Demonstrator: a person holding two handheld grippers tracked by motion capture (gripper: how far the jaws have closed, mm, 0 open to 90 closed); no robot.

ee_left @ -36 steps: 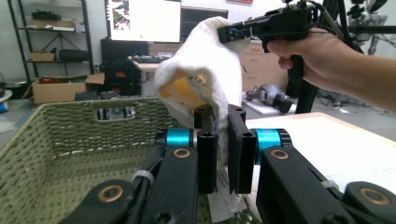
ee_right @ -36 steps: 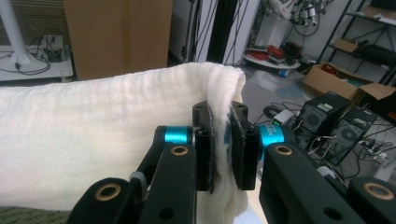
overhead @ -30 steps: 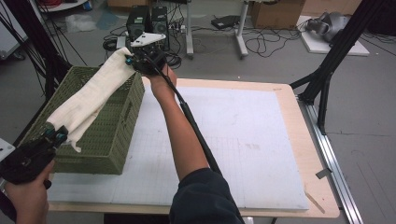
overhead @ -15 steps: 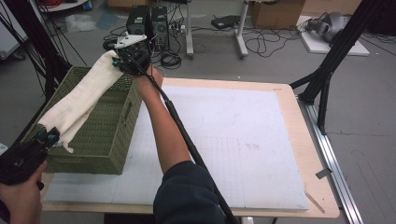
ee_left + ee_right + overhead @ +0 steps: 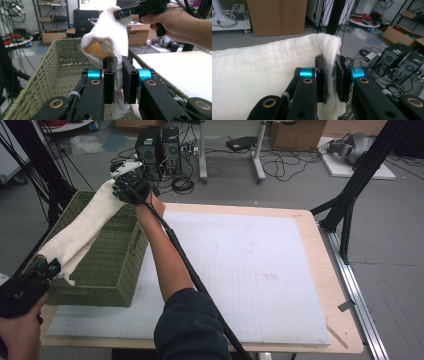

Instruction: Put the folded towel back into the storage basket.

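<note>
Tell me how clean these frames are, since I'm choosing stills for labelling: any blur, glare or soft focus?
High view: evenly lit, soft overall, no harsh shadows on the white foam mat. Left gripper view: the black jaws are sharp, a bright screen blows out at top, and the white terry towel glows yellowish inside its fold. Right gripper view: towel nap crisp, background clutter slightly soft.

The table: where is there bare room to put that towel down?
The white mat is bare from the person's right arm to the table's right edge. The left is crowded: the basket sits there, the towel stretched above it.
</note>
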